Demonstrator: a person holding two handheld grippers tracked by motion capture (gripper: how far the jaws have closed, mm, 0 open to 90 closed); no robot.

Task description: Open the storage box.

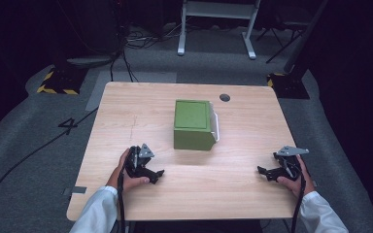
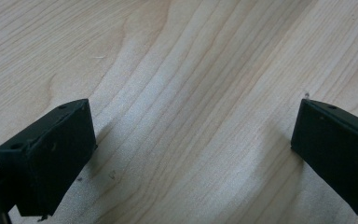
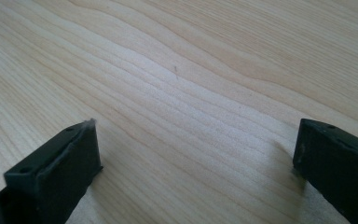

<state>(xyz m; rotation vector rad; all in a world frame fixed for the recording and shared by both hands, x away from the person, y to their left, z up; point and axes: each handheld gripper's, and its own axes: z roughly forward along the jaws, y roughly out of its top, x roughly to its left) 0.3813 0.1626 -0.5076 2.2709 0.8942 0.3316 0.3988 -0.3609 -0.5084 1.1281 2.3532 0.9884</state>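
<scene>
A green box (image 1: 192, 124) stands in the middle of the light wooden table (image 1: 126, 111), with a white piece (image 1: 215, 126) against its right side. My left gripper (image 1: 155, 175) rests on the table near the front left, held in a hand, below and left of the box. My right gripper (image 1: 263, 172) lies at the front right, also hand-held. In the left gripper view the gripper (image 2: 193, 140) stands open over bare wood. The right gripper view shows that gripper (image 3: 196, 163) open too, with nothing between its jaws.
A dark round hole (image 1: 225, 97) sits near the table's far edge. Beyond the table are a white frame's legs (image 1: 213, 29), cables on the grey floor (image 1: 126, 48) and yellow-black striped bases (image 1: 58, 82). White sleeves (image 1: 97, 213) come in from the bottom.
</scene>
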